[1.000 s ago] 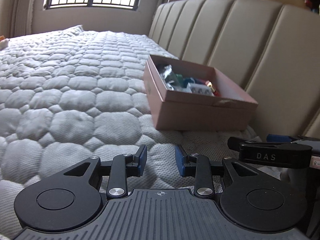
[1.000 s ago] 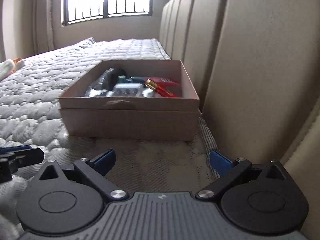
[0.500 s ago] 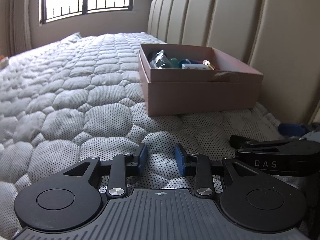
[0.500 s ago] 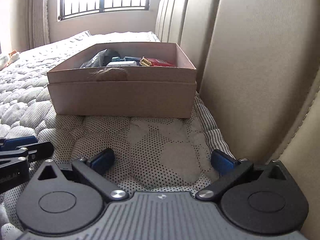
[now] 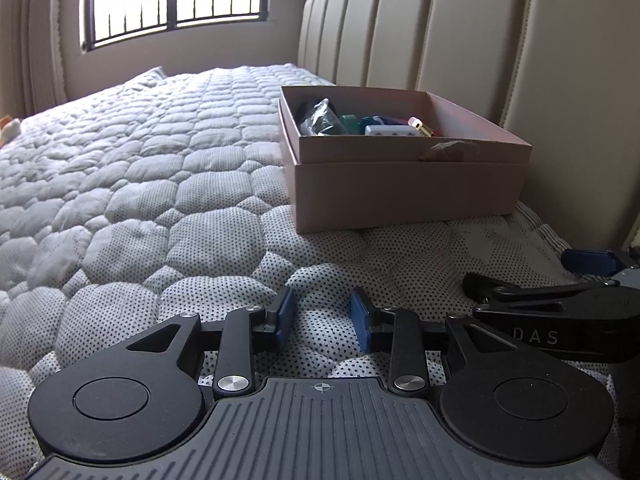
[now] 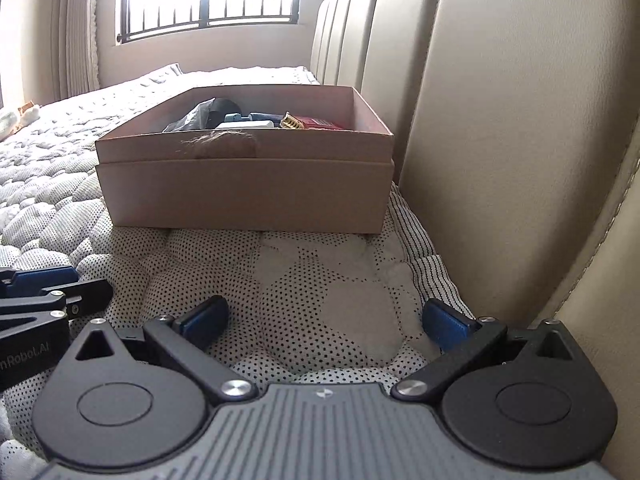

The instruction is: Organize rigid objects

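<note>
Pink box (image 5: 404, 184) sits on the bed (image 5: 160, 200) by the headboard (image 6: 500, 120), holding mixed small items (image 5: 360, 124). My left hand-held gripper (image 5: 322, 316) is low, empty, narrowly apart; right hand-held gripper (image 6: 324, 320) low, wide apart, empty.

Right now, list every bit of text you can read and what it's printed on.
"DAS": on the side of the right gripper, seen from the left wrist.
"nRobot.AI": on the side of the left gripper, cut off at the frame edge.
Items in the box: any print too small to read.
</note>
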The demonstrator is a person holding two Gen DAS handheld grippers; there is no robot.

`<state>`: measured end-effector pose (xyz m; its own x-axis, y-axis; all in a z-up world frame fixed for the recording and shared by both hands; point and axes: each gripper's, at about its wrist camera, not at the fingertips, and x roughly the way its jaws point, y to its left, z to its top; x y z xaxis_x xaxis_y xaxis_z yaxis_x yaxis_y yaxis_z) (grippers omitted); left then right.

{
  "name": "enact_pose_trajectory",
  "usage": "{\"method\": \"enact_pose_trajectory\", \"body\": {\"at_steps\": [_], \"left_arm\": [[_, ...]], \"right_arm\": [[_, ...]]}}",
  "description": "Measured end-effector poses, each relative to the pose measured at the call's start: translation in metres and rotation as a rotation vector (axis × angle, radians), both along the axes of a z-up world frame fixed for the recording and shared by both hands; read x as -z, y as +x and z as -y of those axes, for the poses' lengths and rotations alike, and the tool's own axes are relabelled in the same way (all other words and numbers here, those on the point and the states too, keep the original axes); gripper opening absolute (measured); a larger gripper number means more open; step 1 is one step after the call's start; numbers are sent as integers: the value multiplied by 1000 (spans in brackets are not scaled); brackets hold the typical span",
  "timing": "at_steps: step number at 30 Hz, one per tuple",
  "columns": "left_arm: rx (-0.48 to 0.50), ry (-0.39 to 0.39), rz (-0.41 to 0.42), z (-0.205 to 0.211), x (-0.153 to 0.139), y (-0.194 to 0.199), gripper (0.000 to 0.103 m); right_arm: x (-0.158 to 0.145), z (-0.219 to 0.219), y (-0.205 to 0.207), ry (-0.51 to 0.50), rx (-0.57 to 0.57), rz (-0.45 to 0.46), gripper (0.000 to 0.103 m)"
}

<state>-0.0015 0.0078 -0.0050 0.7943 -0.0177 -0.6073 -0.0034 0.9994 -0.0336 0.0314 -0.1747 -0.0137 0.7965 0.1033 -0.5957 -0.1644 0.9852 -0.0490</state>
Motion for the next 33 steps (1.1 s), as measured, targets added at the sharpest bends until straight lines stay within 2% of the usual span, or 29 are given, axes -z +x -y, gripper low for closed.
{"method": "enact_pose_trajectory", "body": {"at_steps": [7,33], "left_arm": [[1,37,3,5,1,-1,35],[3,39,7,4,1,-2,35]], "right_arm": [[0,0,-1,0,0,0,103],[0,0,-1,-1,0,0,103]]}}
